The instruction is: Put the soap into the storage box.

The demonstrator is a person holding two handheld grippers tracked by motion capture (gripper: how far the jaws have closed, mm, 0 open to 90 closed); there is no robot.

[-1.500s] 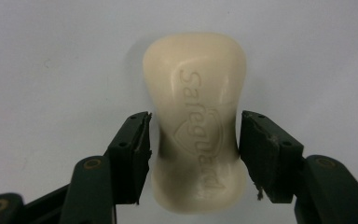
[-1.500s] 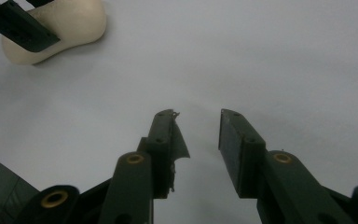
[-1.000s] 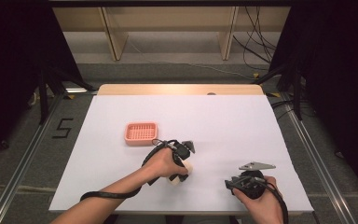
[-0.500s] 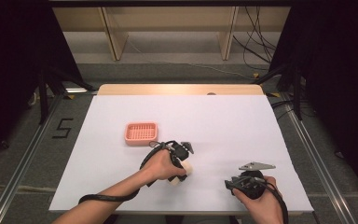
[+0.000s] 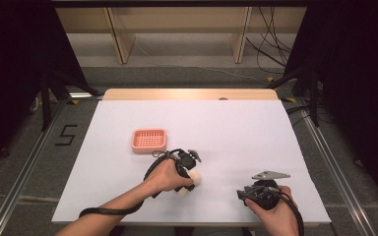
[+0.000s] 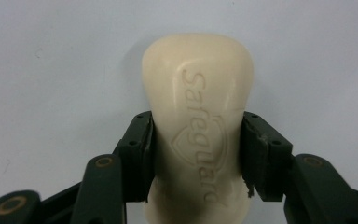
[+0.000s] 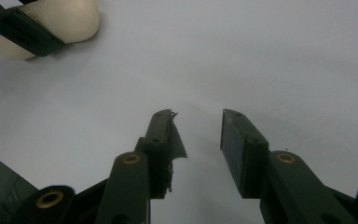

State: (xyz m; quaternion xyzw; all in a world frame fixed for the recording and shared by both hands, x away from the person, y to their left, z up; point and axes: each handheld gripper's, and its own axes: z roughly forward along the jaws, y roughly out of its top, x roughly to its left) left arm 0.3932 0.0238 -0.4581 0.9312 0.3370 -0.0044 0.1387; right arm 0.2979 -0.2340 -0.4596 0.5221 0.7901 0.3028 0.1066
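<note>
Your right gripper (image 5: 243,192) hovers near the table's (image 5: 275,132) front edge, jaws apart on nothing, having just been opening. Your left gripper (image 6: 196,154) clamps the soap bar (image 6: 198,102) at its waist; its stamped lettering shows there. Beyond, open white surface surrounds the pink tray (image 5: 149,140).

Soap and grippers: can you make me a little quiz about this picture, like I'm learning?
1. True or false: the left gripper is shut on the soap.
2. What colour is the basket? A) blue B) pink C) green
3. Fill in: between the jaws of the right gripper there is ____.

Key
1. True: both jaws press the sides of the soap, which lies on the table; they have just been closing on it.
2. B, pink; it stands apart from the soap, farther up the table.
3. Nothing: its jaws stand open over bare table and have just been opening.
</note>
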